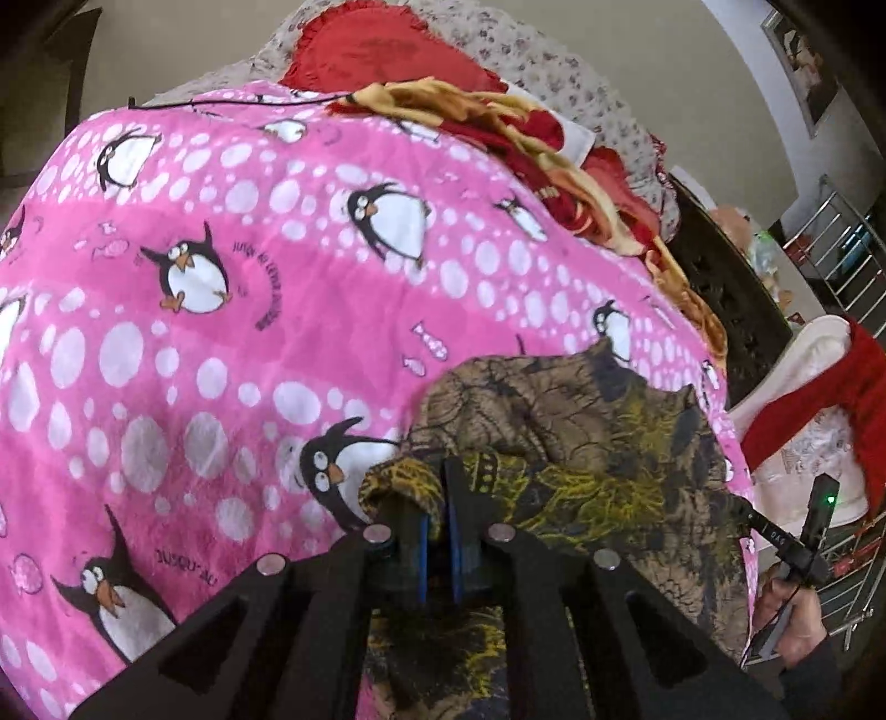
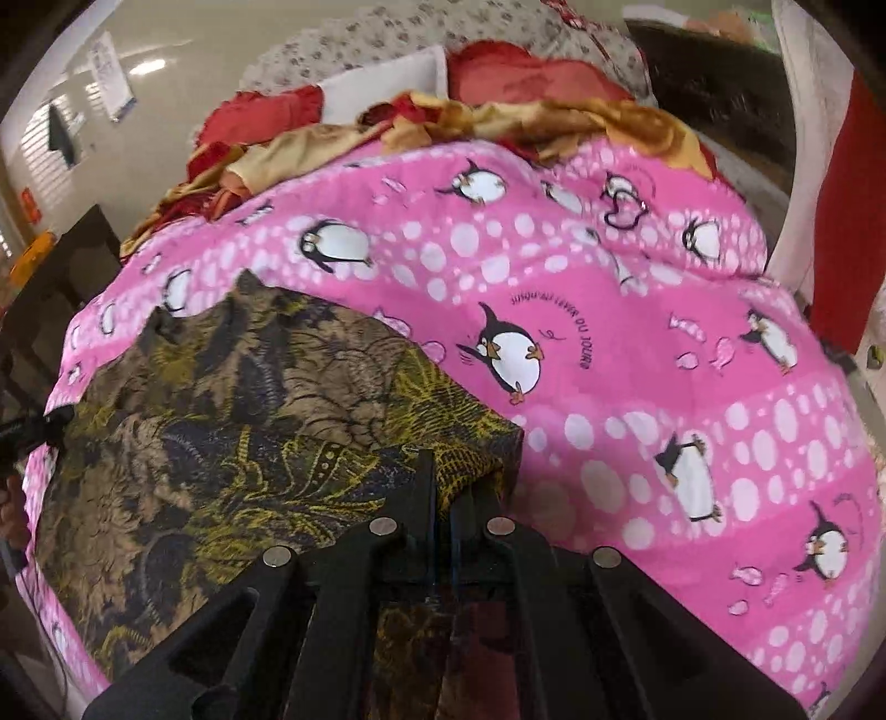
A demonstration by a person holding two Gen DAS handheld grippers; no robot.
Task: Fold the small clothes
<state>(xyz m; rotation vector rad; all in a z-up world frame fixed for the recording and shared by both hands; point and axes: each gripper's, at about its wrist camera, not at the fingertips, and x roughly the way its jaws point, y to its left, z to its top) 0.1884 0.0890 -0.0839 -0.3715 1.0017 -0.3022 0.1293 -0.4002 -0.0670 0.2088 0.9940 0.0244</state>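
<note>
A small brown, yellow and black patterned garment (image 1: 581,459) lies on the pink penguin blanket (image 1: 249,288). My left gripper (image 1: 440,487) is shut on the garment's near left corner, lifting it slightly. In the right wrist view the same garment (image 2: 249,399) spreads to the left on the blanket (image 2: 637,360). My right gripper (image 2: 451,482) is shut on the garment's near right corner. The other gripper's body and the hand holding it show at the right edge of the left wrist view (image 1: 797,559).
A crumpled red and gold blanket (image 1: 526,144) and a red cushion (image 1: 376,50) lie at the far end of the bed. A white chair with a red cloth (image 1: 819,399) stands to the right. A dark cabinet (image 2: 66,266) stands left of the bed.
</note>
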